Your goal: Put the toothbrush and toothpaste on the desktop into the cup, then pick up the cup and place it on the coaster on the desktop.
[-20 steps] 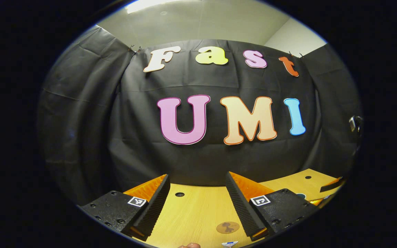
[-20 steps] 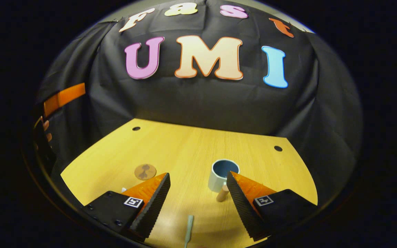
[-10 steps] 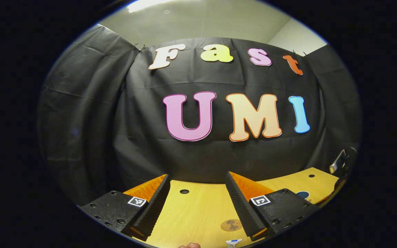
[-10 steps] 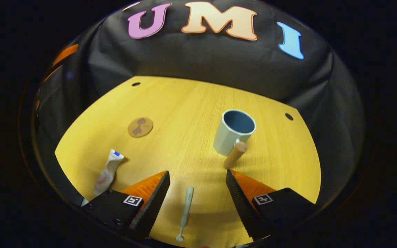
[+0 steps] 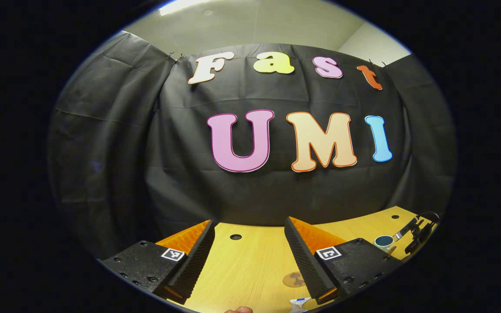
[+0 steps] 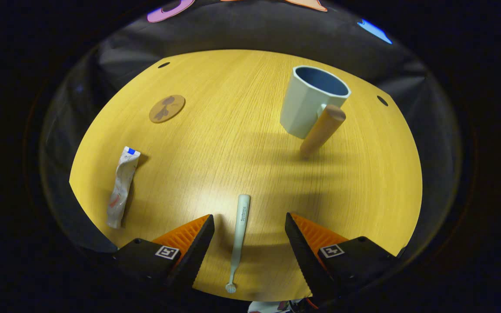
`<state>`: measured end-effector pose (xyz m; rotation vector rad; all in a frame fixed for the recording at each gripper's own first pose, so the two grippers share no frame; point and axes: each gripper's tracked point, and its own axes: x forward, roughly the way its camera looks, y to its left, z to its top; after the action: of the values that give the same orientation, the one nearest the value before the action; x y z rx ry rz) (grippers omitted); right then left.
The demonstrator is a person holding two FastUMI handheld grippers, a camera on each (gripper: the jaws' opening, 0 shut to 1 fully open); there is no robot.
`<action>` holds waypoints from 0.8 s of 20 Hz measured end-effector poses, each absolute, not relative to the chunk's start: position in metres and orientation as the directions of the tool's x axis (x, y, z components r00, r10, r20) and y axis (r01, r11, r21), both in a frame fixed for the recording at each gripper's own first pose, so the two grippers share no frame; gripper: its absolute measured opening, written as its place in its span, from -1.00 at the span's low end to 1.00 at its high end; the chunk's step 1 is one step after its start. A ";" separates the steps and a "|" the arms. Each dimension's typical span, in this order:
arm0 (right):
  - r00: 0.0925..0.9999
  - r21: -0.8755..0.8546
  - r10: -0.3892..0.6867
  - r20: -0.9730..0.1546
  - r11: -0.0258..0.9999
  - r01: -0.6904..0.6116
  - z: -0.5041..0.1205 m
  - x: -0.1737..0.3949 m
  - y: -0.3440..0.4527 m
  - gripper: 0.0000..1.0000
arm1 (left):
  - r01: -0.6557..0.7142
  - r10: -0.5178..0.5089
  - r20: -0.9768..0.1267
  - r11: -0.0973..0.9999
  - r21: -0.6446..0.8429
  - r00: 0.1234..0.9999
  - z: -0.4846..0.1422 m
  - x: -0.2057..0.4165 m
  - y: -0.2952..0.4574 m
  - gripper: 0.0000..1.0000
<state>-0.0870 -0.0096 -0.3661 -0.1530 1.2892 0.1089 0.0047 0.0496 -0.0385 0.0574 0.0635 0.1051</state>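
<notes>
Right gripper view: the right gripper (image 6: pixel 247 224) hangs released over the desktop (image 6: pixel 233 143), its spread fingers straddling the pale toothbrush (image 6: pixel 238 234) lying flat, cup (image 6: pixel 309 102) upright beyond. A clean pickup likely means lowering straight and closing mid-handle. The left gripper (image 5: pixel 250 243), also released, idles aloft.

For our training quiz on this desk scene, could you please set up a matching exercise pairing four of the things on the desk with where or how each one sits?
Things:
1. toothbrush
2. toothpaste
3. cup
4. coaster

Places or states:
A. standing upright at the far right, its wooden handle toward the camera
B. lying flat between the open fingers of the right gripper
C. a flat brown disc at the far left of the desk
D. a crumpled tube lying near the desk's left edge

Pairs: 1-B, 2-D, 3-A, 4-C
</notes>
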 end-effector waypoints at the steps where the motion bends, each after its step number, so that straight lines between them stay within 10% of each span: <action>1: 0.249 -0.040 0.003 -0.968 0.985 -0.168 -0.369 -0.090 -0.008 1.00 | -0.099 0.103 -0.068 0.993 0.060 0.992 -0.040 0.004 0.049 0.87; 9: 0.132 -0.031 -0.002 -0.991 0.975 -0.221 -0.378 -0.096 0.000 0.53 | -0.073 0.081 -0.131 0.996 0.060 0.988 -0.065 0.004 0.045 0.87; 11: 0.133 -0.029 0.001 -0.991 0.975 -0.218 -0.379 -0.094 0.003 0.30 | -0.060 0.068 -0.163 0.997 0.053 0.984 -0.075 0.004 0.043 0.87; 14: 0.132 -0.019 0.010 -0.991 0.976 -0.218 -0.379 -0.093 0.006 -0.59 | -0.022 0.027 -0.219 0.999 0.027 0.975 -0.097 0.003 0.033 0.88; 16: 0.135 -0.001 0.029 -0.990 0.976 -0.218 -0.378 -0.093 0.007 -0.65 | 0.010 -0.006 -0.284 1.000 0.013 0.959 -0.120 0.001 0.024 0.88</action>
<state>-0.0926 0.0067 -0.3783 -0.1588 1.4264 0.1800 0.0014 0.0243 -0.1204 0.0142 0.2884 -0.0083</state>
